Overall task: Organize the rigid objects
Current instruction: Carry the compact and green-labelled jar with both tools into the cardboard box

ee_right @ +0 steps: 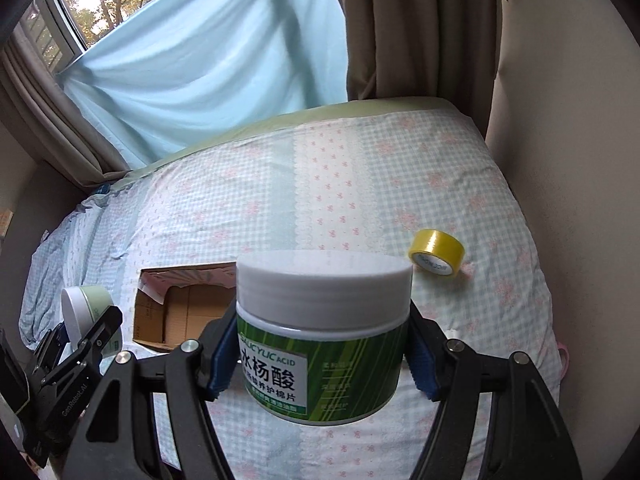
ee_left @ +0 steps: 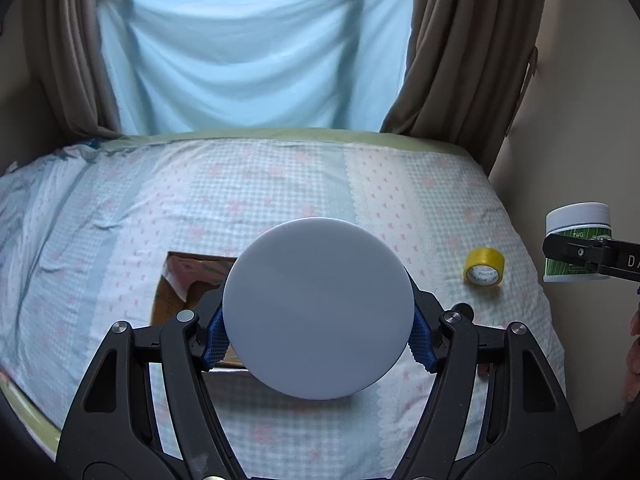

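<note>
In the left wrist view my left gripper (ee_left: pixel 320 338) is shut on a round jar (ee_left: pixel 318 300) whose plain white lid faces the camera, the blue pads (ee_left: pixel 218 336) pressing its sides. In the right wrist view my right gripper (ee_right: pixel 322 358) is shut on a white-lidded jar (ee_right: pixel 324 320) with a green label. Both jars hang in the air above the bed. An open cardboard box (ee_left: pixel 180 280) (ee_right: pixel 180 312) lies on the bed beneath and to the left. The other gripper with its jar shows at the edge of each view: right jar (ee_left: pixel 578 220), left jar (ee_right: pixel 80 304).
A yellow tape roll (ee_left: pixel 484 266) (ee_right: pixel 438 252) lies on the checked bedsheet (ee_left: pixel 280 184) to the right of the box. Brown curtains (ee_left: pixel 460 60) and a light blue cloth (ee_left: pixel 256 48) hang behind the bed. A wall (ee_right: pixel 560 120) borders the right side.
</note>
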Tool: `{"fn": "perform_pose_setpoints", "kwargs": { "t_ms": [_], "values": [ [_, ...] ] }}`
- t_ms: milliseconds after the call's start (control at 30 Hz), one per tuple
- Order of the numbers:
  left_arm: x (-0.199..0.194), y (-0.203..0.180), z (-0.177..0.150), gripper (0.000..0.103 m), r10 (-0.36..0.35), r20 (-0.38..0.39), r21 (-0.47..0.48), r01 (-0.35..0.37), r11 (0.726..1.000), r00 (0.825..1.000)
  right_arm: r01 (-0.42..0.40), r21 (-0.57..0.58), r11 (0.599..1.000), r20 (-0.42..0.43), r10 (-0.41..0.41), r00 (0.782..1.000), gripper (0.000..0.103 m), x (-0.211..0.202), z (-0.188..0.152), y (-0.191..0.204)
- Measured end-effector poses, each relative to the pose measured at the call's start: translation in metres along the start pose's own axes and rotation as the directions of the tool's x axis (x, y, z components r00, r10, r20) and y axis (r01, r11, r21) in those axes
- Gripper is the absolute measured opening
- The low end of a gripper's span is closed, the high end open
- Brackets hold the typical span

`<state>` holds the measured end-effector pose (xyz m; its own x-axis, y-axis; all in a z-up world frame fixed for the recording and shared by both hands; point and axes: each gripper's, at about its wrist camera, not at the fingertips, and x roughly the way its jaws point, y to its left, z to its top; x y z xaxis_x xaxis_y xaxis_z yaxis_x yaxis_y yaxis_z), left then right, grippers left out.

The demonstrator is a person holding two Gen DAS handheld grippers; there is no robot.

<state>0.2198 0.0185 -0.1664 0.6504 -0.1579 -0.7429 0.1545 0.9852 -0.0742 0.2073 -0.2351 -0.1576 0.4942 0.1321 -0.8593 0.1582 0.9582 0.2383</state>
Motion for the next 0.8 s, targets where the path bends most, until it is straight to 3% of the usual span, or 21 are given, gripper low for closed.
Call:
{"fn": "perform_pose_setpoints", "kwargs": {
  "t_ms": [333, 533, 633, 800],
  "values": [
    [0.051, 0.118, 0.006, 0.068, -0.079, -0.12, 0.067, 0.088, 0.994, 0.99, -0.005, 0.1, 0.995, 0.005, 0.004, 1.0, 0.066, 0.04, -0.024, 0.115],
    [0.11, 0.164, -0.002, 0.068, -0.072, -0.215, 0.108, 0.097, 0.989, 0.974, -0.009, 0.082, 0.997, -0.088, 0.016, 0.996, 0.066, 0.103, -0.037, 0.164],
    [0.145, 0.179, -0.008, 0.068, -0.054, -0.271, 0.108, 0.086, 0.99, 0.961, 0.015, 0.016, 1.0, -0.157, -0.013, 0.988, 0.066, 0.144, -0.044, 0.179],
    [0.203, 0.189, -0.021, 0.068, -0.031, -0.382, 0.113, 0.08, 0.99, 0.924, 0.031, -0.094, 0.995, -0.263, -0.055, 0.963, 0.066, 0.213, -0.058, 0.191]
  ]
}}
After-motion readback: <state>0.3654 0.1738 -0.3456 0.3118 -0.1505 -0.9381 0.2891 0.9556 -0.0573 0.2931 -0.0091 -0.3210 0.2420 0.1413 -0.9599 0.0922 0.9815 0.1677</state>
